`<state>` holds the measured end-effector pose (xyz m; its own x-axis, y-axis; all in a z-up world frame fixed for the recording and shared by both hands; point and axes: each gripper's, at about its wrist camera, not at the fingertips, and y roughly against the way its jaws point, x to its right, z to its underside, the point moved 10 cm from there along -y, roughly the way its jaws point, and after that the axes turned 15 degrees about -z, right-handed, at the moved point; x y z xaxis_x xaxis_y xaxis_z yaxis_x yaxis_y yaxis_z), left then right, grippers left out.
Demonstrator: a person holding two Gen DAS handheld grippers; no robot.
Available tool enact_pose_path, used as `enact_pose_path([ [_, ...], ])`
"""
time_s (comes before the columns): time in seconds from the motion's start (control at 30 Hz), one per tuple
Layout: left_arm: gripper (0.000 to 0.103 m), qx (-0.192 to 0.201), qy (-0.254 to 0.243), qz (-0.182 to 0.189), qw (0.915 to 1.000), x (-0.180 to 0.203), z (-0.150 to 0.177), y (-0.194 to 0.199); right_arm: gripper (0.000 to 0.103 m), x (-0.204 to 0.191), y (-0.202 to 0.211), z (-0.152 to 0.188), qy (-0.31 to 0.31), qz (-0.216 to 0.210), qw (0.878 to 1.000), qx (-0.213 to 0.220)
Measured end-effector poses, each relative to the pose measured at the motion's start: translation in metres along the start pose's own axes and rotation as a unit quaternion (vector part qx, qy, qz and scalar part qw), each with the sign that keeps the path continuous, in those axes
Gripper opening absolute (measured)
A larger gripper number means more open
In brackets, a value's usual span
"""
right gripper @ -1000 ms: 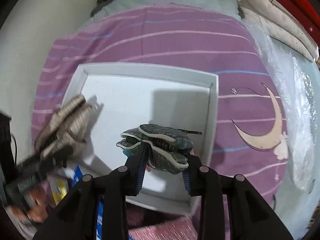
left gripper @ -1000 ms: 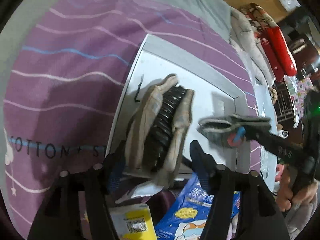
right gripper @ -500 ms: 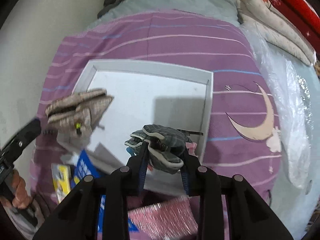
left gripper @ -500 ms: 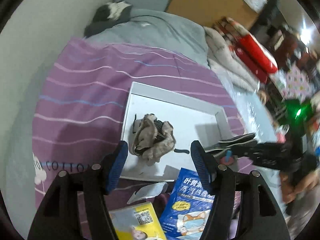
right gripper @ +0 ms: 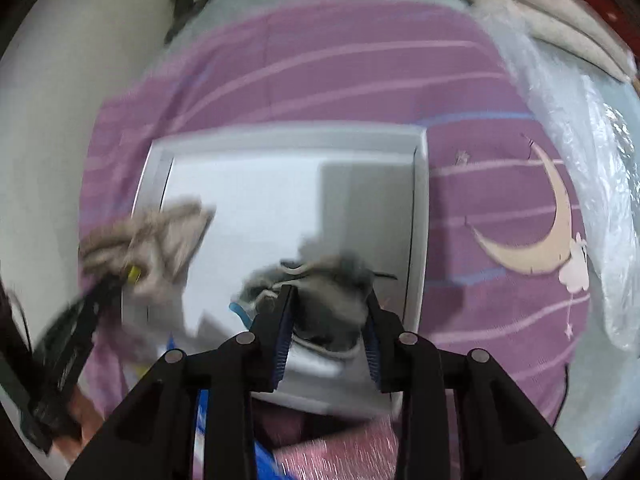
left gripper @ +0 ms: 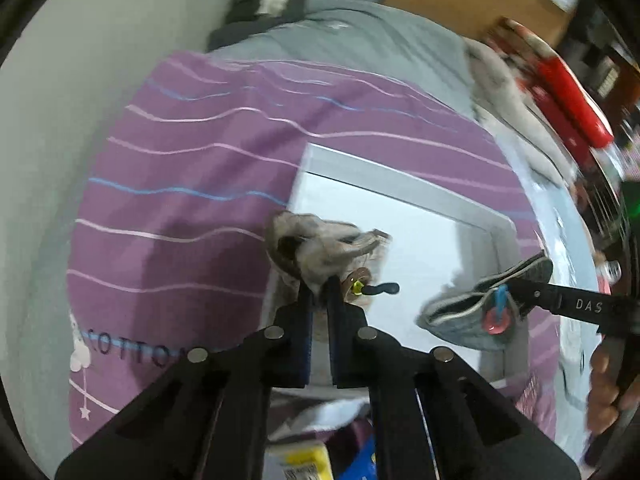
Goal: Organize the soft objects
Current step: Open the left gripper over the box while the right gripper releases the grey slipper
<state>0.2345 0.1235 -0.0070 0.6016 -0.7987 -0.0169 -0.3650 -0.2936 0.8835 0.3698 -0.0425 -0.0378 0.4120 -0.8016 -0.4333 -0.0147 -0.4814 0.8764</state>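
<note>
Holding two sock bundles over the white tray.
My left gripper pinches the beige bundle at the tray's left edge; my right gripper clamps the grey bundle near its right wall.

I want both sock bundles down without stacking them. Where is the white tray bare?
The white tray floor is bare in the middle and along its far rim. Its near corners are crowded: the beige bundle on one side, the grey bundle on the other.
</note>
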Motion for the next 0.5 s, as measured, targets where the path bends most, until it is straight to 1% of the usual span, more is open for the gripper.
enact_pose_path([
  [0.07, 0.008, 0.000, 0.014, -0.016, 0.9998, -0.008, -0.006, -0.006, 0.031, 0.006, -0.004, -0.009, -0.012, 0.008, 0.999, 0.036],
  [0.1, 0.008, -0.003, 0.016, -0.020, 0.9997, -0.010, -0.008, -0.012, 0.032, 0.008, -0.009, -0.012, -0.022, 0.003, 0.998, 0.051],
  [0.13, 0.008, -0.006, 0.016, -0.023, 0.9996, -0.011, -0.009, -0.015, 0.032, 0.009, -0.015, -0.012, -0.030, -0.006, 0.998, 0.058],
  [0.2, 0.008, -0.009, 0.010, -0.033, 0.9994, -0.009, -0.009, -0.023, 0.032, 0.012, -0.035, -0.005, -0.048, -0.029, 0.997, 0.054],
  [0.23, 0.008, -0.009, 0.004, -0.038, 0.9992, -0.007, -0.009, -0.026, 0.032, 0.012, -0.041, -0.003, -0.047, -0.033, 0.997, 0.055],
  [0.27, 0.008, -0.005, -0.002, -0.045, 0.9990, -0.005, -0.009, -0.028, 0.032, 0.012, -0.046, -0.001, -0.035, -0.024, 0.997, 0.059],
  [0.3, 0.008, 0.001, -0.011, -0.059, 0.9982, -0.003, -0.009, -0.029, 0.032, 0.010, -0.047, 0.001, -0.010, -0.005, 0.998, 0.065],
  [0.37, 0.007, 0.008, -0.025, -0.073, 0.9970, 0.001, -0.009, -0.029, 0.032, 0.002, -0.049, 0.006, 0.051, 0.045, 0.996, 0.058],
  [0.4, 0.007, 0.001, -0.033, -0.068, 0.9972, 0.006, -0.006, -0.031, 0.033, -0.002, -0.049, 0.011, 0.087, 0.085, 0.991, 0.047],
  [0.43, 0.007, -0.013, -0.039, -0.053, 0.9977, 0.012, -0.001, -0.034, 0.033, -0.003, -0.048, 0.013, 0.101, 0.102, 0.989, 0.045],
  [0.47, 0.007, -0.019, -0.031, -0.040, 0.9985, 0.016, 0.002, -0.036, 0.034, -0.003, -0.047, 0.015, 0.115, 0.122, 0.985, 0.040],
  [0.5, 0.007, -0.042, -0.033, -0.030, 0.9981, 0.020, 0.011, -0.041, 0.035, -0.002, -0.045, 0.018, 0.119, 0.137, 0.983, 0.030],
])
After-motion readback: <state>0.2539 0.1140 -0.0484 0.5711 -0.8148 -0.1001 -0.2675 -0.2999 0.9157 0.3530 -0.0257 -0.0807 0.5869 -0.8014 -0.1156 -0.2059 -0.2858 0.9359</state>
